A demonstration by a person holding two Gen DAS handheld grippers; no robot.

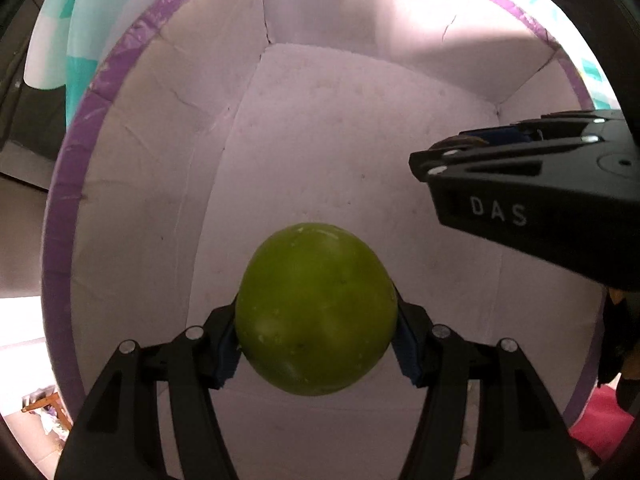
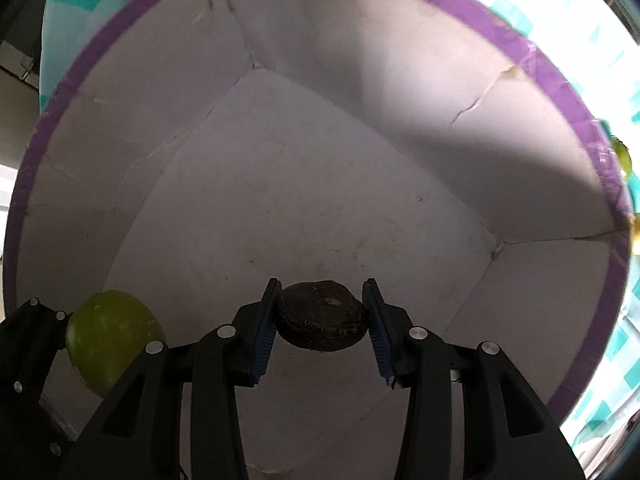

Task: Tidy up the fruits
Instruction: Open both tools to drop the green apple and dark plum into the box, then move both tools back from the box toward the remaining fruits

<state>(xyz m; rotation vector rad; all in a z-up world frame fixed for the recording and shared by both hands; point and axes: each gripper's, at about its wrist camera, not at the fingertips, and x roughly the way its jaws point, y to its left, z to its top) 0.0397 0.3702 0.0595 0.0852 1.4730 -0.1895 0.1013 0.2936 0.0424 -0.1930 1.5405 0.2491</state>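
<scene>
My left gripper [image 1: 316,344] is clamped on a green round fruit [image 1: 316,316], its blue pads [image 1: 226,354] pressed against either side, the jaws held about halfway apart by the fruit's width. My right gripper [image 2: 320,324] is closed on a dark brown, wrinkled fruit [image 2: 322,322], flatter and smaller, with a pad touching each end of it, so those jaws stand much narrower.

Both grippers point down into the same container, a white box with a purple rim [image 1: 60,216]. Its floor and creased inner walls are bare apart from smudges; I see nothing lying on the floor, and I cannot tell whether either fruit touches the bottom or hangs just above it.

From the left wrist view, my right gripper comes in from the right edge, level with the box wall and well apart from the green fruit. From the right wrist view, the green fruit and my left gripper sit at the lower left, near my own left finger but not touching the dark fruit.

Outside the rim there is a cloth with teal and white checks [image 2: 600,28]. Just past the rim on the right, another small greenish fruit [image 2: 623,158] lies on that cloth, partly hidden.
</scene>
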